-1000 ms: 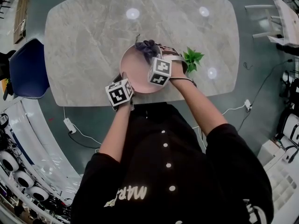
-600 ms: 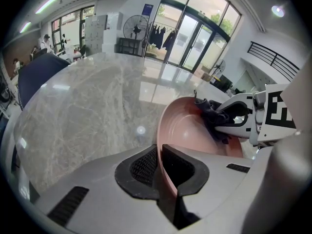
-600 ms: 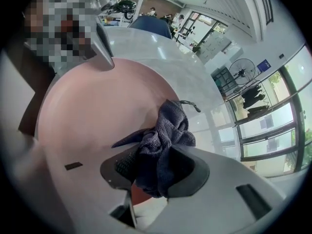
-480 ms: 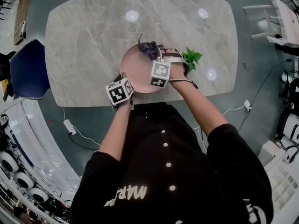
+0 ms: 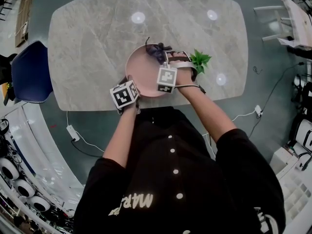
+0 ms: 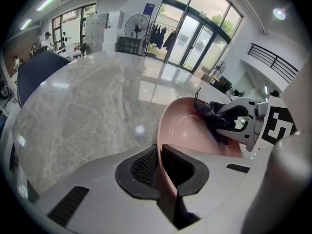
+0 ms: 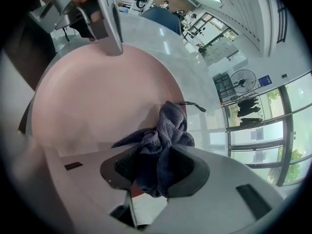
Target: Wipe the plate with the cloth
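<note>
A pink plate (image 5: 141, 69) sits near the front edge of the marble table (image 5: 97, 38), tilted up on its near rim. My left gripper (image 6: 159, 167) is shut on that near rim (image 6: 163, 130) and holds the plate (image 6: 187, 130) steady. My right gripper (image 7: 156, 172) is shut on a dark purple-grey cloth (image 7: 163, 135), which is bunched against the far right part of the pink plate (image 7: 97, 91). In the head view the cloth (image 5: 157, 51) lies at the plate's far edge, just beyond the right gripper (image 5: 163, 57).
A small green plant (image 5: 200, 61) stands on the table just right of the plate, close to my right hand. A dark blue chair (image 5: 29, 72) is at the table's left end. A white chair (image 5: 292, 18) stands far right.
My right gripper has shifted the cloth a little to the right along the plate's far edge and rolled. The left gripper and the plate have not moved.
</note>
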A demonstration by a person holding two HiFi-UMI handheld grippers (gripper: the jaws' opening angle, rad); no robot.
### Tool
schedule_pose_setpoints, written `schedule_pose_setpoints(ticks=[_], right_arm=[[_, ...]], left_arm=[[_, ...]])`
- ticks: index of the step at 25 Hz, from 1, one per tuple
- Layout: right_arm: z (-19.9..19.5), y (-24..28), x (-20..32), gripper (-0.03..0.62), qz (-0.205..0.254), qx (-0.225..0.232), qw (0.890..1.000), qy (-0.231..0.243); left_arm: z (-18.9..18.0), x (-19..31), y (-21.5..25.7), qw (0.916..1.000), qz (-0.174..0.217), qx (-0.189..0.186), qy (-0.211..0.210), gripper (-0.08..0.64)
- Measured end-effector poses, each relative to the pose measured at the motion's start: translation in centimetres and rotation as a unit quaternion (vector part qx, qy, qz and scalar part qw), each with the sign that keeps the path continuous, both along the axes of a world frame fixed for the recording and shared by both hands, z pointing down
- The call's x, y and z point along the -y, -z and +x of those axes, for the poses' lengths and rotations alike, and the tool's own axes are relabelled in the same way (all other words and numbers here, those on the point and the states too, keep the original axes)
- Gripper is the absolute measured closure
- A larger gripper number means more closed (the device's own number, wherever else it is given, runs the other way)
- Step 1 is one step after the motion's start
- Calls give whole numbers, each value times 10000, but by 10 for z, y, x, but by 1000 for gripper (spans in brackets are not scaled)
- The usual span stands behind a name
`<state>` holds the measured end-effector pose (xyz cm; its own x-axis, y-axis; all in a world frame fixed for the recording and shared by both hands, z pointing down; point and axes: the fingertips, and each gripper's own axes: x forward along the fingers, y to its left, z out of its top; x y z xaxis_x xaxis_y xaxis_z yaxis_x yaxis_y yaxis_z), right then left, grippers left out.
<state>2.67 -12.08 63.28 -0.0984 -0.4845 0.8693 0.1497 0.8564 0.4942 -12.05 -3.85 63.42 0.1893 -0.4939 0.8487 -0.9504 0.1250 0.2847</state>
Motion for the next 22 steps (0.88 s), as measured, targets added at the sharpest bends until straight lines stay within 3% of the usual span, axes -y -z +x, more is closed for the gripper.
schedule_pose_setpoints(ticks=[3, 7, 13, 20, 22], right_arm=[[-4, 4, -2, 454, -91, 164, 9998, -72], [-29, 24, -12, 454, -418, 1211, 9912, -337], [-69, 43, -33, 453, -1188, 2390, 9605, -792], [-107, 47, -48, 453, -1901, 3177, 9228, -1064], [-114, 43, -50, 453, -2015, 3213, 9189, -1082]], left_arm=[[0, 0, 1, 9999, 42, -106, 57, 518], [0, 0, 1, 9993, 188, -307, 136, 522], [0, -1, 1, 9980, 224, -581, 132, 526], [1, 0, 0, 9957, 256, -870, 169, 528], [2, 0, 1, 9953, 245, -921, 151, 528]])
